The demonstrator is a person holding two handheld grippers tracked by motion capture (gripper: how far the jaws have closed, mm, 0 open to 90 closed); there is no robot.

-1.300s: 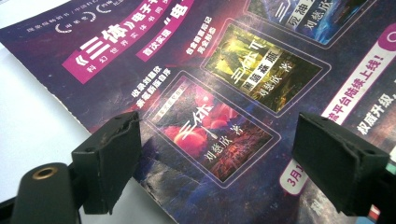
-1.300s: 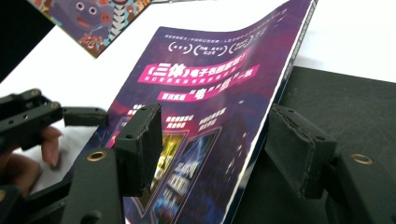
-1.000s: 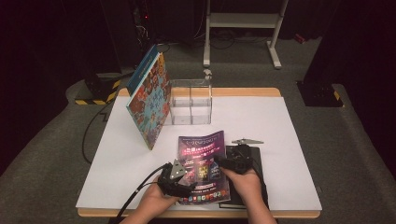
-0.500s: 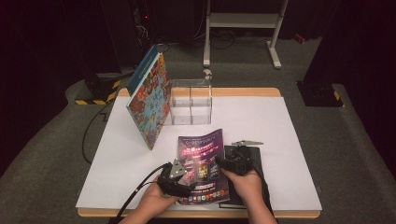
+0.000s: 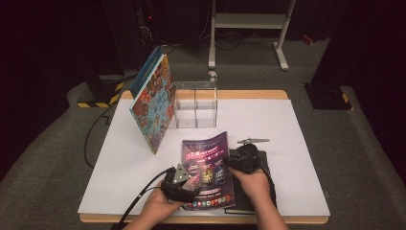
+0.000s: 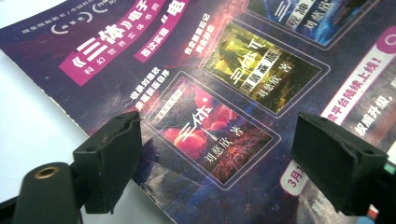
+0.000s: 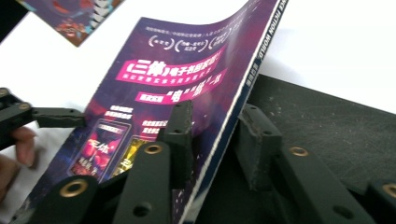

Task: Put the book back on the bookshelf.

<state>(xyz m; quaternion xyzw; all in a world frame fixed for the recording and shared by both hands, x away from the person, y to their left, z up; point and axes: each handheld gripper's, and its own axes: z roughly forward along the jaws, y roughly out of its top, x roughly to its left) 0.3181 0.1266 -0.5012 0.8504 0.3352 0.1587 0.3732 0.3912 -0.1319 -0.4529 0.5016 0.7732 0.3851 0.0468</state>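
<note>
Right gripper (image 7: 210,135) pinches my magazine's (image 7: 173,88) spine edge, hiding the black book (image 7: 336,126) beneath; left gripper (image 6: 219,154) hovers wide open over its cover.

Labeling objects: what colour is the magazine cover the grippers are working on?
Dark purple magazine cover with magenta banners and white text, clearest in the left gripper view.

Purple magazine (image 5: 207,170) flat near table's (image 5: 287,124) front edge, partly over a black book (image 5: 261,165). Left gripper (image 5: 184,184) at its lower left corner, right gripper (image 5: 238,162) at its right edge. Colourful book (image 5: 152,105) leans on clear box (image 5: 195,104).
</note>
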